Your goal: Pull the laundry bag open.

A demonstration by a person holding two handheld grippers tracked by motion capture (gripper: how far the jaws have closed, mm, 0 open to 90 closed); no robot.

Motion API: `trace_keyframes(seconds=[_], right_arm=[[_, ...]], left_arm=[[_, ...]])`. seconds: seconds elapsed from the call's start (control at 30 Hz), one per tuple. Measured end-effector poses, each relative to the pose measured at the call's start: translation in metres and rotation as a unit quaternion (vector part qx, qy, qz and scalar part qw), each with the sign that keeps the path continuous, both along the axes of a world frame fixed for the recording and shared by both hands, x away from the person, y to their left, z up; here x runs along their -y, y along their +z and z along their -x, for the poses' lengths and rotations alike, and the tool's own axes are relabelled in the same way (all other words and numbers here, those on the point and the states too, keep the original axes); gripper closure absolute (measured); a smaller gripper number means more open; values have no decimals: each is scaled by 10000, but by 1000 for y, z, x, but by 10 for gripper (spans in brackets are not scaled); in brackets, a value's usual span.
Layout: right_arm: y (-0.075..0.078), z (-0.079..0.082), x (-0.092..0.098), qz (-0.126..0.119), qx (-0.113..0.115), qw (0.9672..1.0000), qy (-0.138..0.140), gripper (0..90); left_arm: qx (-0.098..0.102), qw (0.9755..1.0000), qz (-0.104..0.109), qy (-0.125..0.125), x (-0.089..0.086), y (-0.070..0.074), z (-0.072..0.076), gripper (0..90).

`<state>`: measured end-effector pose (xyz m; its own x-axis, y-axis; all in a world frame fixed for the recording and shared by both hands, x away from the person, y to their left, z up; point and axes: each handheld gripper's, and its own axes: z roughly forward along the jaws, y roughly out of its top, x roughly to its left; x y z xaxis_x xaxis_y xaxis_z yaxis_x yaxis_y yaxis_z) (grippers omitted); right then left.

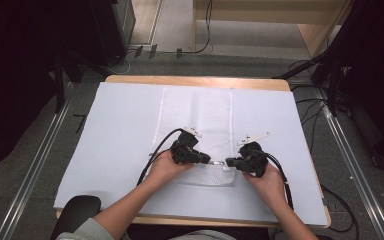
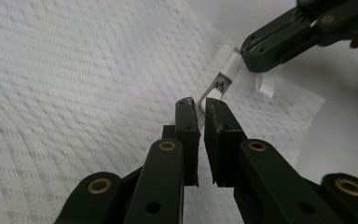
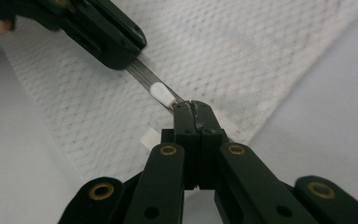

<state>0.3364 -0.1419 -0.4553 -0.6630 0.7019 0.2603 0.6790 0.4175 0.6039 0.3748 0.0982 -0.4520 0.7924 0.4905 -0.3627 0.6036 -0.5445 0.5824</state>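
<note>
Left gripper (image 2: 200,109): in its own view the jaws stand nearly together with only a thin gap, and a flat grey strip (image 2: 209,95) sits edge-on in that gap at the tips. Strip held, as far as the view shows.

Just ahead of those tips the strip ends in a white plug (image 2: 230,69) with small metal contacts showing. The far end of the plug runs into the tips of the right gripper (image 2: 261,58), which comes in from the upper right.

Right gripper (image 3: 196,109): in its own view the jaws are pressed fully together, and the near end of the plug (image 3: 163,94) disappears between the tips. Beyond the plug the ribbed strip (image 3: 142,74) runs on into the left gripper (image 3: 121,58) at upper left. A small white tab (image 3: 149,138) lies on the cloth just left of the right gripper's jaws.

Under both tools lies a white woven cloth (image 2: 65,93), its near edge folded.

High view: the left gripper (image 1: 207,160) and right gripper (image 1: 227,162) face each other tip to tip, nearly touching, each in a hand (image 1: 165,167). They hang over the near end of the cloth (image 1: 197,112), which runs away from them along the middle of a white sheet (image 1: 115,130) covering the table (image 1: 190,80).
</note>
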Motion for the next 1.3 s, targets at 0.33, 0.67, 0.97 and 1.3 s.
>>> trace_keyframes(seconds=[0.33,0.67,0.97,1.3], right_arm=[[-9,-5,1,105,30,9999,-67,900],[-11,-2,-3,181,170,9997,-33,900],[-11,-1,-4,282,299,9992,30,900],[-10,0,-5,295,307,9991,31,900]], left_arm=[[-117,9999,18,-35,12,-2,-1,810],[-324,9994,-93,-16,21,-9,0,772],[-417,9991,7,9,30,-14,3,771],[-648,9977,105,193,33,-15,1,797]])
